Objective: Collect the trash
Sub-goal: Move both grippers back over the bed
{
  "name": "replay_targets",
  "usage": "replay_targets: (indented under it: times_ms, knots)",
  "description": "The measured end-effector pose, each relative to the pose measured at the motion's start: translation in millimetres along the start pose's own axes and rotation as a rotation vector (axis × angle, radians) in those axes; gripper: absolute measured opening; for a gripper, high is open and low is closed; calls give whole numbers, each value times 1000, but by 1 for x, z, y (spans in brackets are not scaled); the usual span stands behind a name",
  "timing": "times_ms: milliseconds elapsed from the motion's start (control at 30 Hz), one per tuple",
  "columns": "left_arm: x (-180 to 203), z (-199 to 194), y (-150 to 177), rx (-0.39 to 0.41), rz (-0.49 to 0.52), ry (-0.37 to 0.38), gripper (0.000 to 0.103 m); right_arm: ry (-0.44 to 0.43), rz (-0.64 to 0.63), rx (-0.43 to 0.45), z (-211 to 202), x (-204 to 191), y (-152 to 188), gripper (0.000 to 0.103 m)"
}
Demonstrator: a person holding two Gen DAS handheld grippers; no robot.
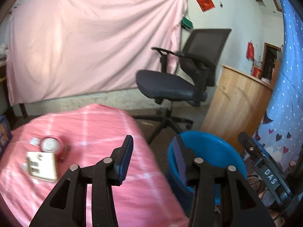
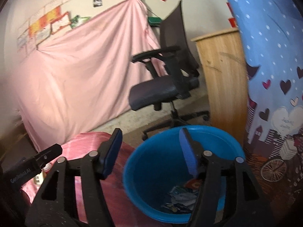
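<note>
A table with a pink checked cloth (image 1: 94,128) carries a round white cup (image 1: 49,144), a beige card-like packet (image 1: 41,165) and a small brown item (image 1: 64,152), all blurred. My left gripper (image 1: 153,158) hangs above the table's right edge, open, with nothing between its blue pads. To its right stands a blue bin (image 1: 208,147). In the right wrist view the blue bin (image 2: 151,166) holds crumpled paper and wrappers (image 2: 181,196). My right gripper (image 2: 150,153) hovers over the bin's near rim, open wide and empty.
A black office chair (image 1: 170,83) stands behind the table and bin. A wooden cabinet (image 1: 236,102) and a blue heart-patterned curtain (image 1: 289,94) close off the right side. A pink sheet (image 1: 85,43) hangs on the back wall.
</note>
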State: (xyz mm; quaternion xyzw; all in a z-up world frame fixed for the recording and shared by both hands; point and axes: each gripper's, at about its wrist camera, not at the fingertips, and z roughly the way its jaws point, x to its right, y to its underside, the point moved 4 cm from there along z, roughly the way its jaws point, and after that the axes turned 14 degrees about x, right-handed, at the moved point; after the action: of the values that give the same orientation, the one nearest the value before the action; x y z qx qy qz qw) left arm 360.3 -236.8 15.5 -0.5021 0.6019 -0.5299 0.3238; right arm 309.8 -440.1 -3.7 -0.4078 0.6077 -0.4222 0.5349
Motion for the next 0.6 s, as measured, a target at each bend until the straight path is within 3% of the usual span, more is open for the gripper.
replay_targets:
  times_ms: [133,233,300,400,600]
  knots:
    - [-27,-23,-8,72,-12,-65,55,-66,-23,44,-4,-24,-3,102]
    - [-48,-40,-11,129,-25,-115,69,-111,-56,69,-8,-42,-3,103]
    - [-61,-51,-12,167,-34,-150,85,-137,-74,81,-10,-53,-2,103]
    - [-78,-67,-11,217,-36,-197,93,-187,-89,101,-14,-71,-2,103]
    - [-114,-93,-1,258,-42,-276,98,-252,-159,157,-26,-108,0,103]
